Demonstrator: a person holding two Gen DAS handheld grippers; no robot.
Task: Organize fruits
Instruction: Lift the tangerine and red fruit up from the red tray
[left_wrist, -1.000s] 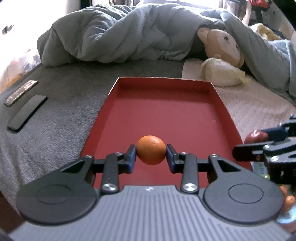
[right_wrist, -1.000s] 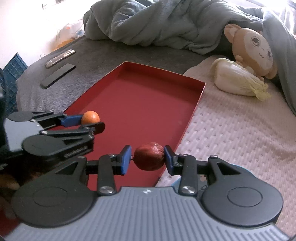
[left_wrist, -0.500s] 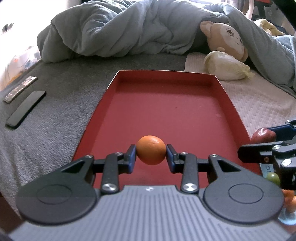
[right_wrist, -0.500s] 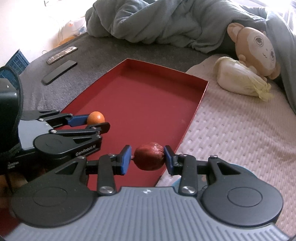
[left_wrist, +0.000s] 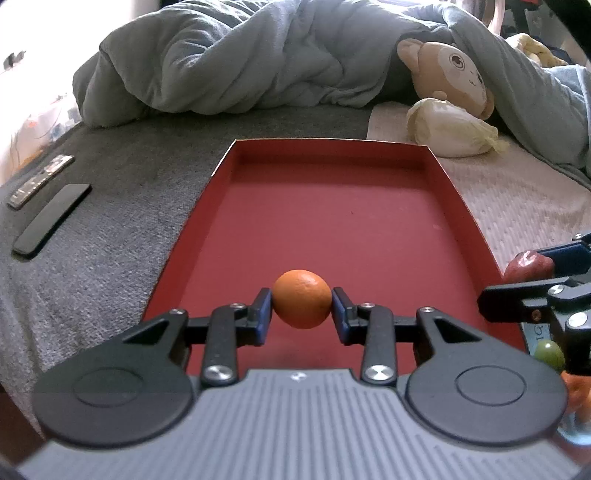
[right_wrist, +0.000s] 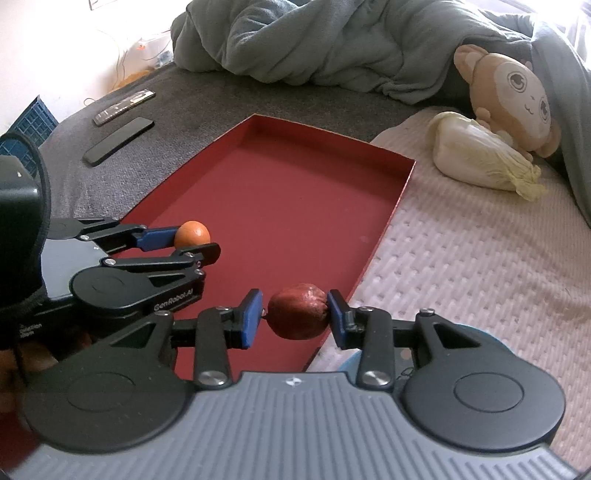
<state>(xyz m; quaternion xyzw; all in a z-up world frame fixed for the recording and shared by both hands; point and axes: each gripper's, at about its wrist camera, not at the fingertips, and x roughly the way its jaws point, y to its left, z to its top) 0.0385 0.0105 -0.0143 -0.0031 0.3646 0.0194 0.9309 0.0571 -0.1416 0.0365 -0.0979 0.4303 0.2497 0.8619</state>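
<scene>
A shallow red tray (left_wrist: 458, 206) with thin upright card-like walls lies on the bed, its flat matte floor bare. The left hand-held gripper (left_wrist: 301, 309) clamps a small round orange (left_wrist: 301, 303) with dimpled skin between its blue pads, held above the tray's near end. The right hand-held gripper (right_wrist: 295, 313) pinches a dark red, slightly wrinkled fruit (right_wrist: 297, 311) over the tray's near right corner. Under the tray the bed has a coarse grey blanket (left_wrist: 122, 221) on one side and a pale quilted, dimpled cover (right_wrist: 480, 266) on the other. A rumpled grey-blue duvet (left_wrist: 240, 62), a plush monkey (right_wrist: 513, 92) and a pale leafy cabbage (right_wrist: 476, 155) lie beyond.
</scene>
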